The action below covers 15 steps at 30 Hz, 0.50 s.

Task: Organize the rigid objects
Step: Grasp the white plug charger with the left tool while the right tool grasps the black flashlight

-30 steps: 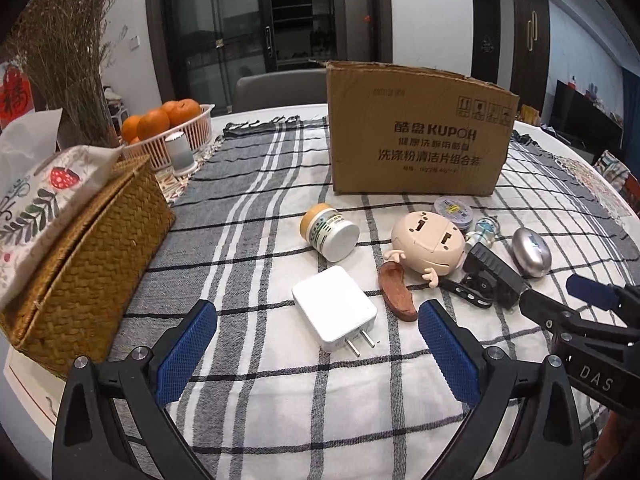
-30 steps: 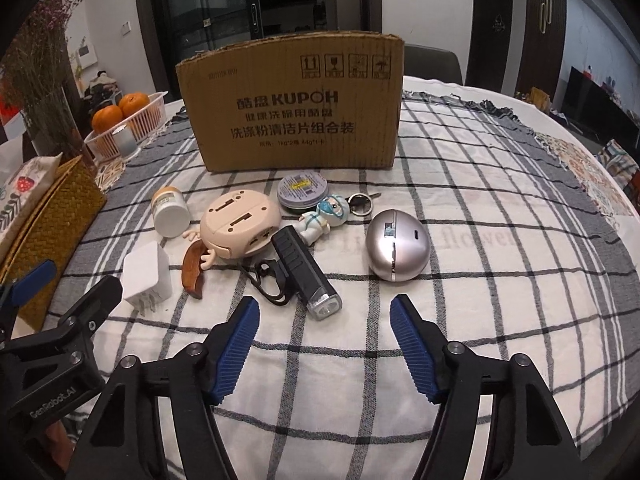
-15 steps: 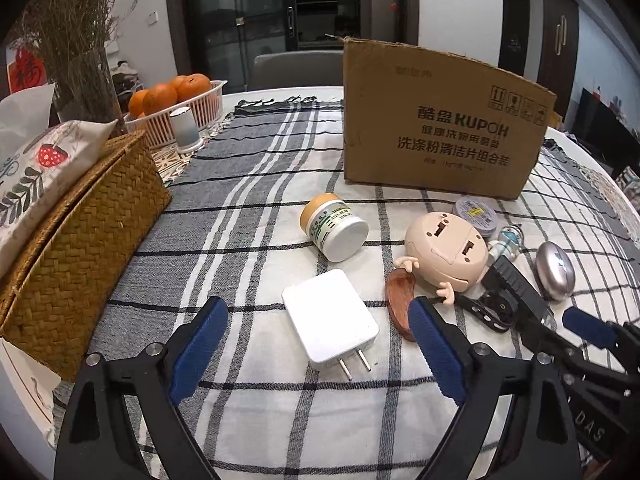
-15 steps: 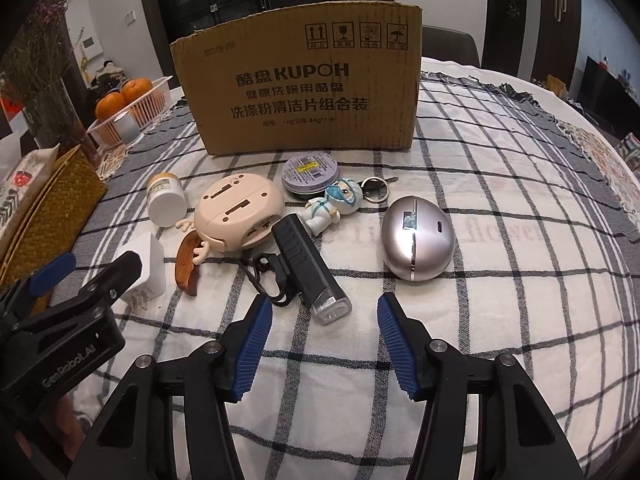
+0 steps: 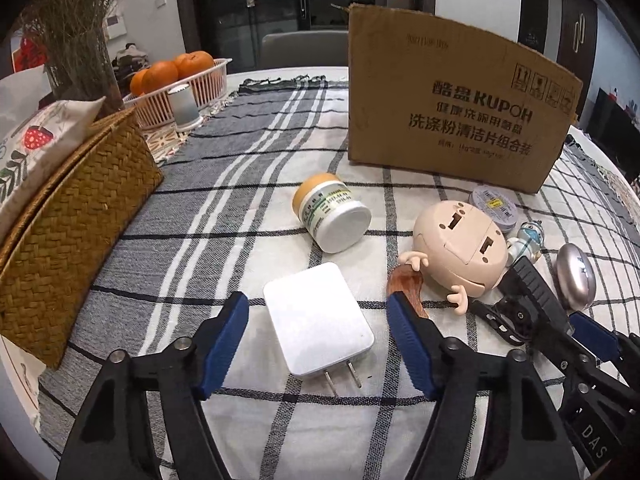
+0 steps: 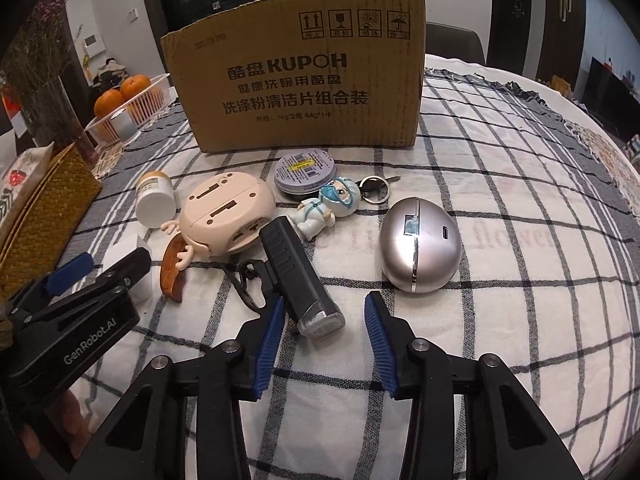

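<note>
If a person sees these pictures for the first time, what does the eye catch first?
Probably the big cardboard box standing at the back of the checked cloth, with small things scattered before it. Nearest are the white charger between the closing left gripper jaws, and the black flashlight whose lens end lies between the closing right gripper jaws.

The cardboard box hides its own interior and the table behind it. The white charger, left of the box, is mostly covered by the left gripper (right wrist view). The fine print on the round tin is unreadable.
</note>
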### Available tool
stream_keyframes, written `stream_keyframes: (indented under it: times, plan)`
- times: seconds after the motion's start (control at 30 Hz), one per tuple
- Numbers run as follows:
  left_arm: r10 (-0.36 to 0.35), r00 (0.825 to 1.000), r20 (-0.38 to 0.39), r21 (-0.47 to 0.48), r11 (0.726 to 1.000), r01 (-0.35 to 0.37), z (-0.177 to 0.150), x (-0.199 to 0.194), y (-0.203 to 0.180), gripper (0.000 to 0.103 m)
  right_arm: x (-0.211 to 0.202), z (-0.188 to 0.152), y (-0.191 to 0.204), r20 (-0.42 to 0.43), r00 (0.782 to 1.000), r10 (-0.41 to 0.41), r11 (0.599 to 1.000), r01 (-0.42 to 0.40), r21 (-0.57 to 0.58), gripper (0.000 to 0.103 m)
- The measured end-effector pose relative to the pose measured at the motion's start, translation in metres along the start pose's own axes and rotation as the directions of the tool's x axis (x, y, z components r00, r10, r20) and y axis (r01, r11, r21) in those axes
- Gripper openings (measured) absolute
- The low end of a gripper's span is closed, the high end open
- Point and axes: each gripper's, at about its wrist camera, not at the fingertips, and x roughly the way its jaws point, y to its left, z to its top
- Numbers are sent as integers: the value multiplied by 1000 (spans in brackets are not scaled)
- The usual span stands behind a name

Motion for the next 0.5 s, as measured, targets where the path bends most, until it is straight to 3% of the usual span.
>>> stream_keyframes:
  times: [0.23,0.5]
  plan:
    - [5,999,-38,-10,1000,-6,1,11,0,55,4,1,6,11,1000,-8,999,8,-38,37]
    - [1,999,-49,18,1000,0,2,12,0,52,7,2,11,16,1000,-6,998,7,-63,31]
